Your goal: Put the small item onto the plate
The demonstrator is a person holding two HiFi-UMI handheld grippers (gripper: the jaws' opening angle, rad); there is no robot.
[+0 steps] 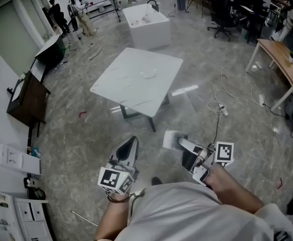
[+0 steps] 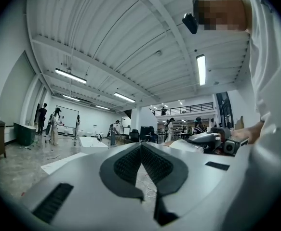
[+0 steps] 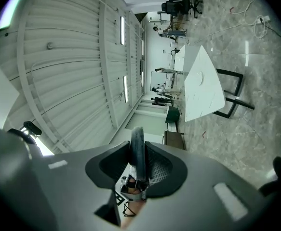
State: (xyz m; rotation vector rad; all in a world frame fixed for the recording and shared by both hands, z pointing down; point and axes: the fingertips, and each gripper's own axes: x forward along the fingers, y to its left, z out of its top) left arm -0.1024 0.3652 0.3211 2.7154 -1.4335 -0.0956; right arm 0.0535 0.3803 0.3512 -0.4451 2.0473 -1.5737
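I stand a few steps short of a white table point(image 1: 136, 79). On it lies a pale, shallow plate point(image 1: 148, 75), also faint on the tabletop in the right gripper view point(image 3: 201, 77). My right gripper point(image 1: 172, 139) is held low in front of my body. Its jaws are shut on a thin dark rounded small item point(image 3: 137, 148), seen edge-on between the pads. My left gripper point(image 1: 131, 141) hangs beside it at the left. It points forward and its pads meet at the tips point(image 2: 141, 147) with nothing between them. Both grippers are well short of the table.
A white block counter with a tap point(image 1: 147, 23) stands behind the table. A dark cabinet point(image 1: 28, 99) is at the left wall and a wooden desk point(image 1: 282, 59) at the right. Cables point(image 1: 219, 107) trail over the floor right of the table. People stand at the far back left.
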